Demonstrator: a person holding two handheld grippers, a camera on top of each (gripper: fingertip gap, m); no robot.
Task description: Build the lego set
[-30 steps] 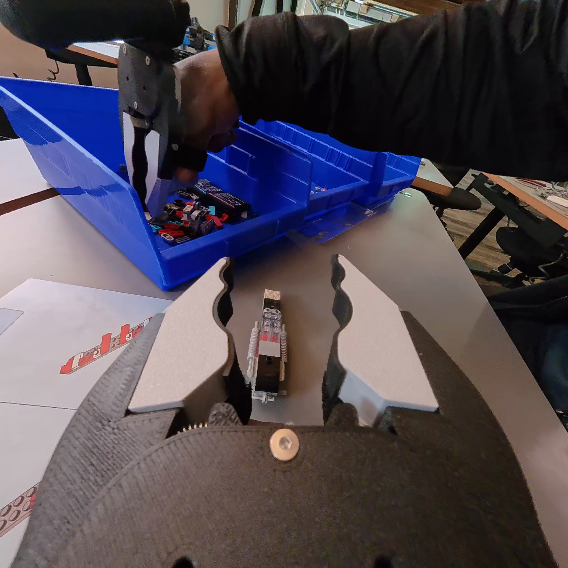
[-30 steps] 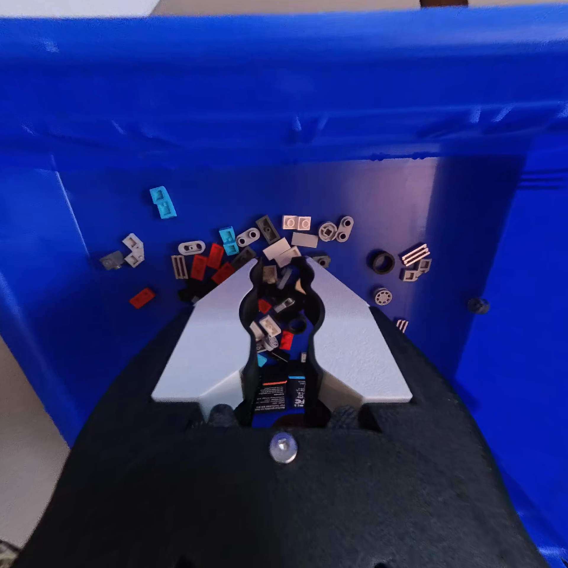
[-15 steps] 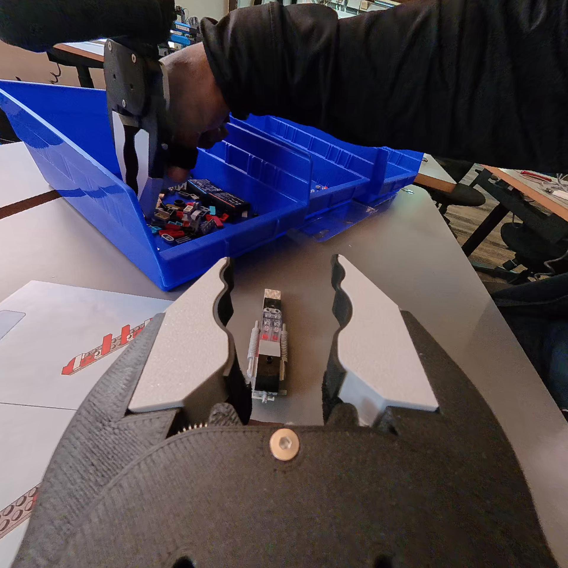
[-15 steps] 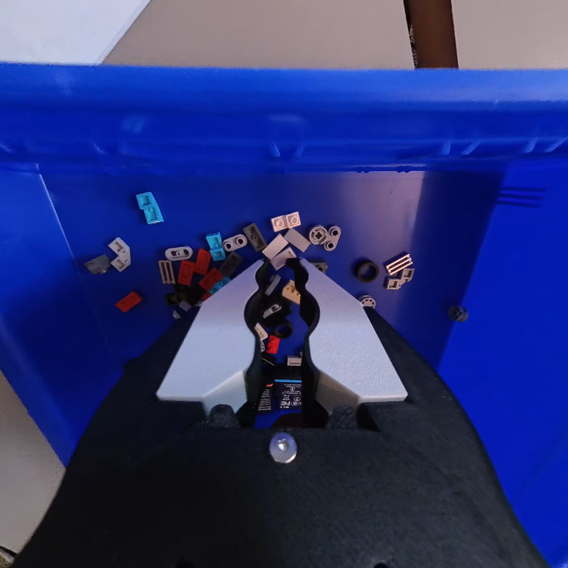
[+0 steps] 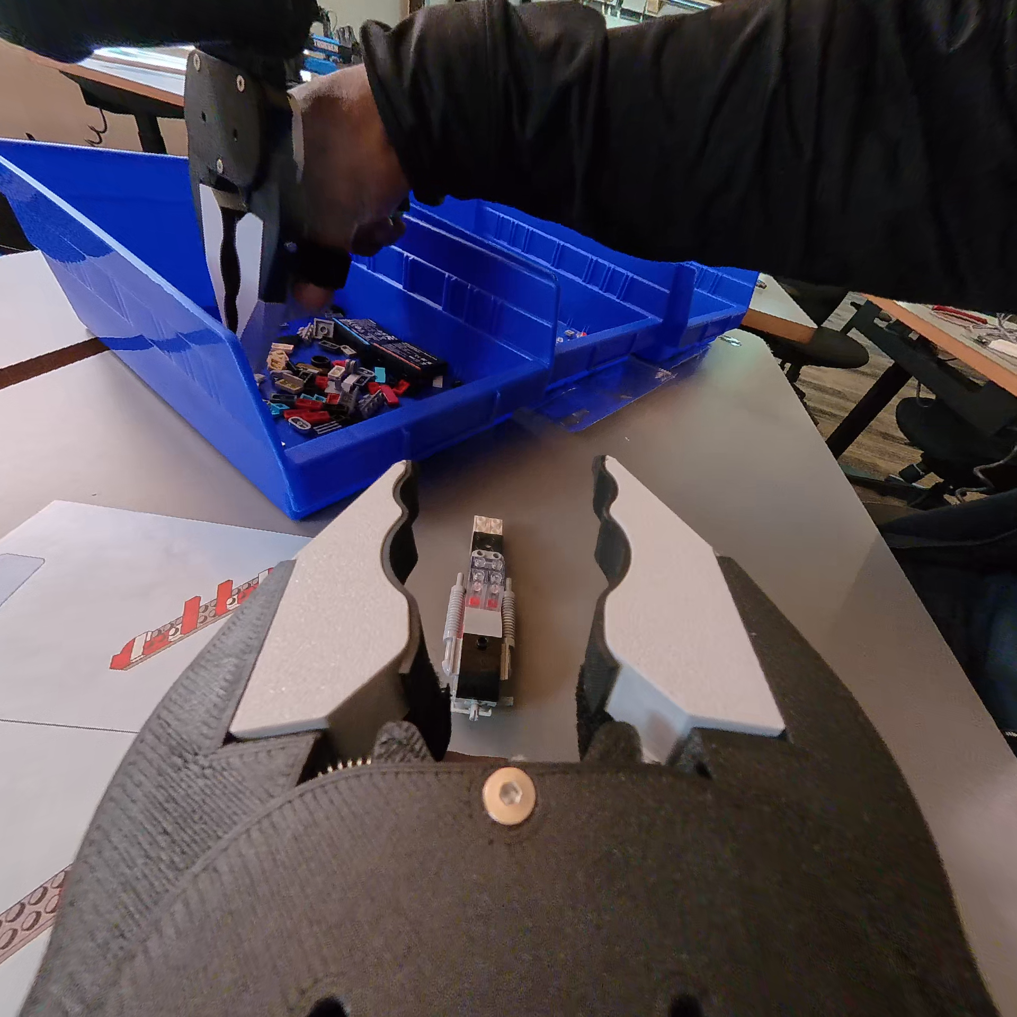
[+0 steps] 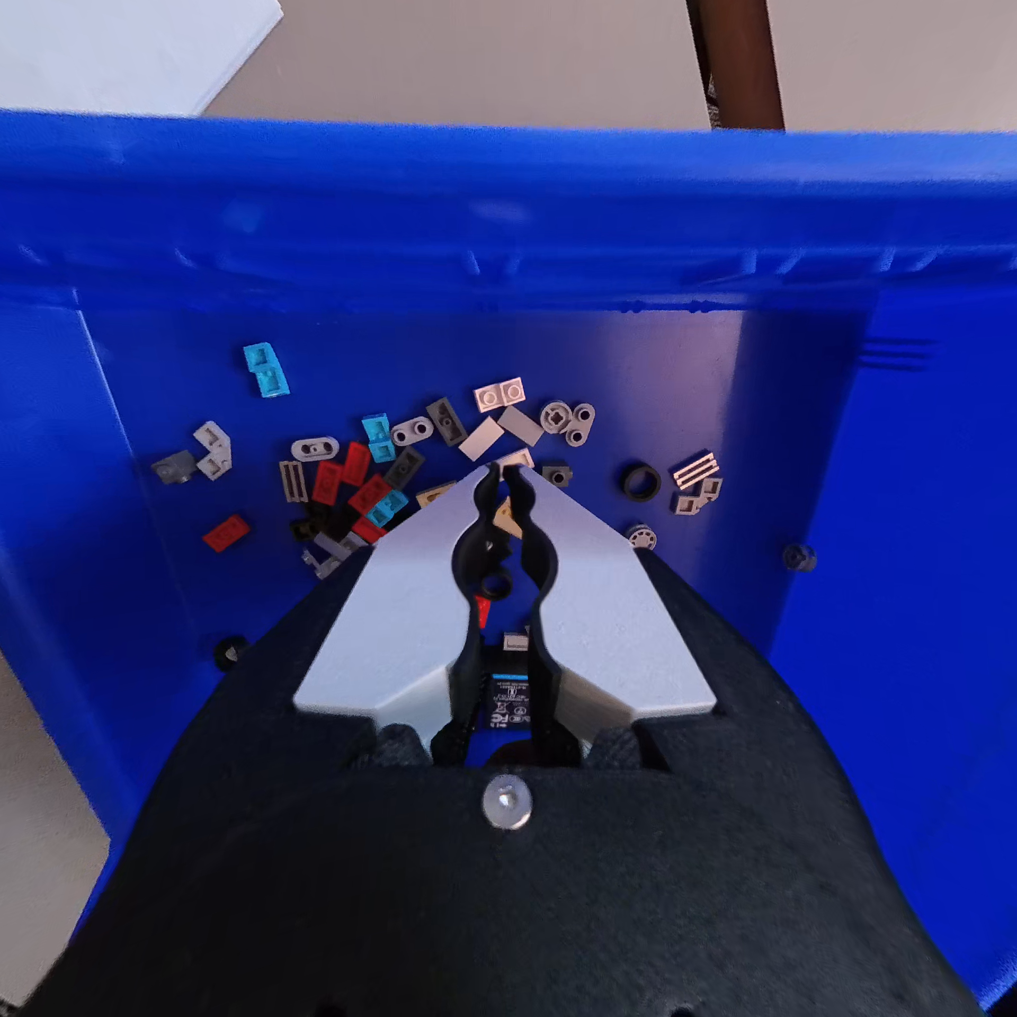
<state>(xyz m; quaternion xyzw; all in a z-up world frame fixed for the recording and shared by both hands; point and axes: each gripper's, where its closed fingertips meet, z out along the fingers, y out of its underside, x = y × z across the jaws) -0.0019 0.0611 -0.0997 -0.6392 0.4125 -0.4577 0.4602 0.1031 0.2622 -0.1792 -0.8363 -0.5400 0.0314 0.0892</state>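
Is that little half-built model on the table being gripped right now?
No, the model lies free between the open left gripper fingers.

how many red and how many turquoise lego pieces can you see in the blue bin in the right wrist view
red pieces: 6 (one is only a sliver, mostly hidden)
turquoise pieces: 3
total: 9
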